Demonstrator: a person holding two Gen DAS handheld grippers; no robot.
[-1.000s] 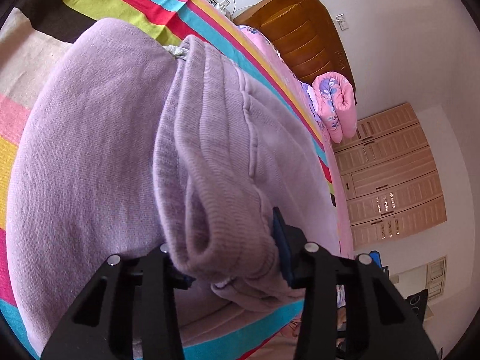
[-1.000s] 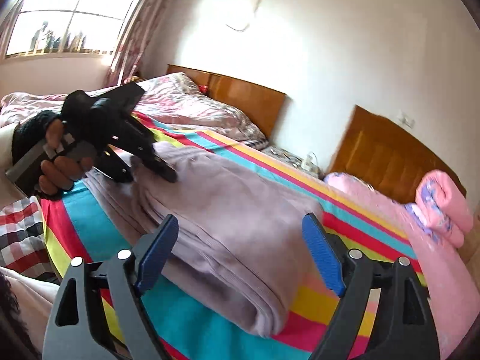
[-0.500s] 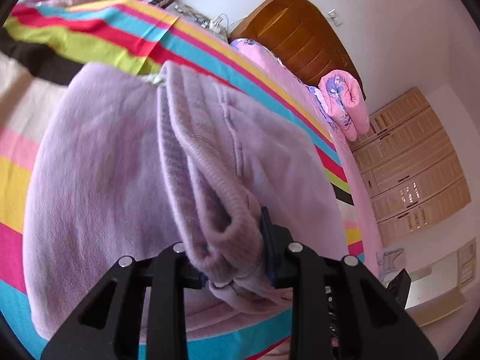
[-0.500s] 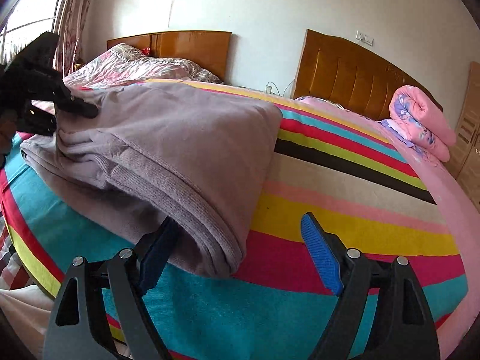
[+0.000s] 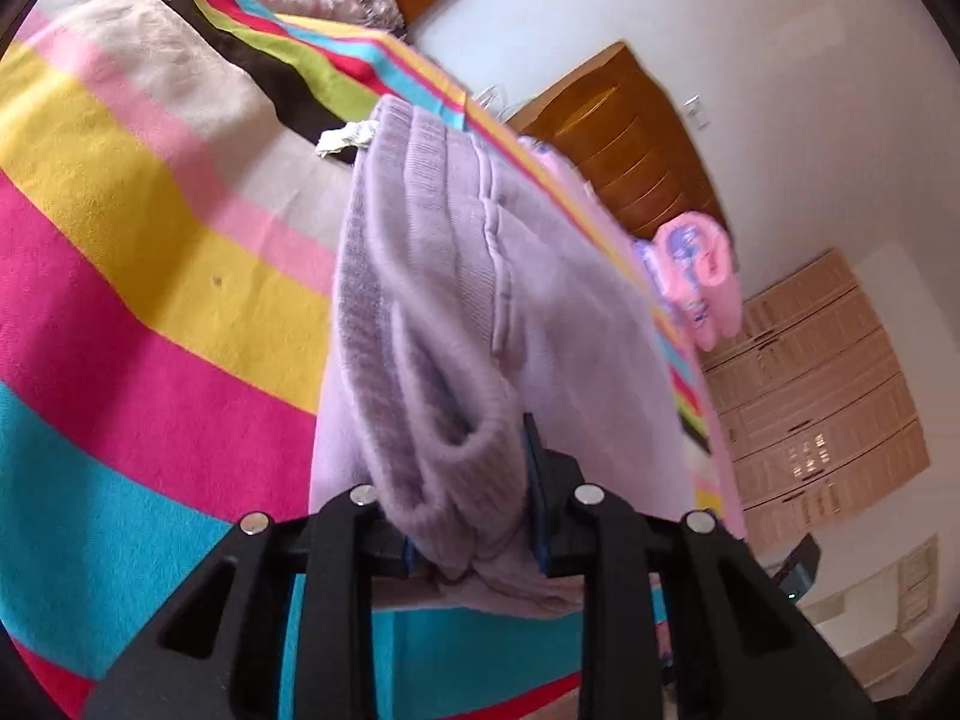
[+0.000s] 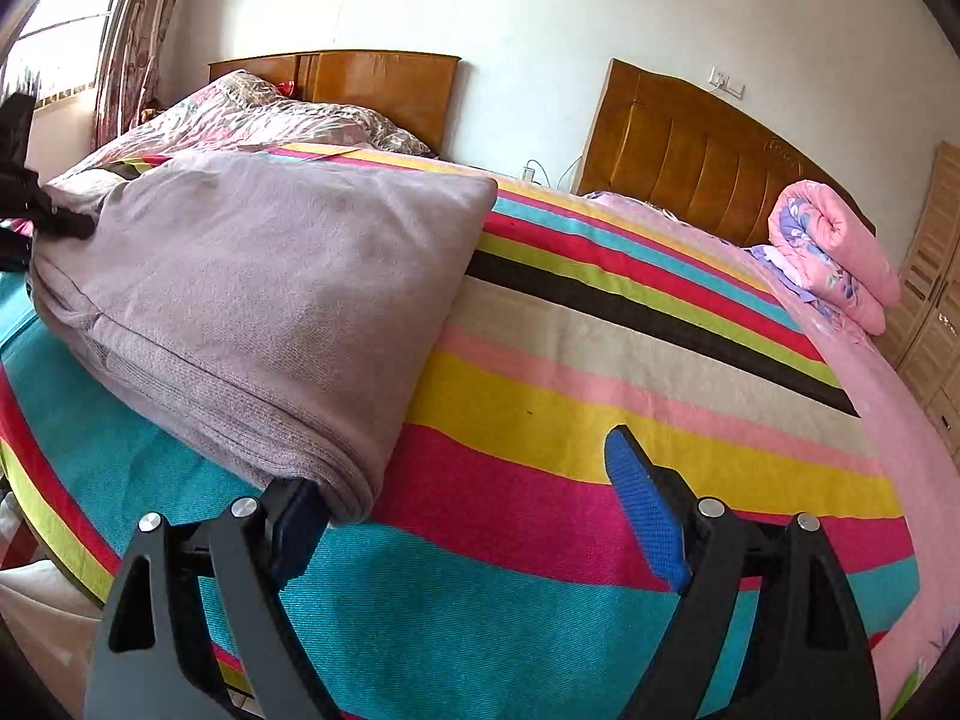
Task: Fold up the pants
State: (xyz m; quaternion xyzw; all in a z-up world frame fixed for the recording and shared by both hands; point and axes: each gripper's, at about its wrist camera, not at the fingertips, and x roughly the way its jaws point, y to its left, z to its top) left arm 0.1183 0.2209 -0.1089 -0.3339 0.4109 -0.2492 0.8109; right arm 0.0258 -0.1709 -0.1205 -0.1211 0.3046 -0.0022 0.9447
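The pants (image 5: 456,312), a thick lilac fleece pair with a ribbed waistband, fill the middle of the left wrist view, lifted off the striped multicoloured bed cover (image 5: 150,276). The left hand-held gripper (image 5: 471,516) is closed down on a bunched fold of the ribbed band, cloth bulging out between the blue pads. To do this step well, I judge the grip should hold firm while the bundle is carried level, so the layers do not slide apart. Below the pinch the cloth drops behind the black frame, so how many layers are caught cannot be told. A small whitish scrap near the far end of the pants is too blurred to name.

In the right wrist view the pants (image 6: 264,276) lie folded and partly raised above the bed cover (image 6: 600,384), their ribbed corner nearest the camera. The right hand-held gripper (image 6: 474,498) stands wide apart, holding nothing; its left pad touches or sits just beside that corner, I cannot tell which. It would likely need to shift toward the corner before closing. The left hand-held gripper, at the pants' far end, is cut off by the frame edge.
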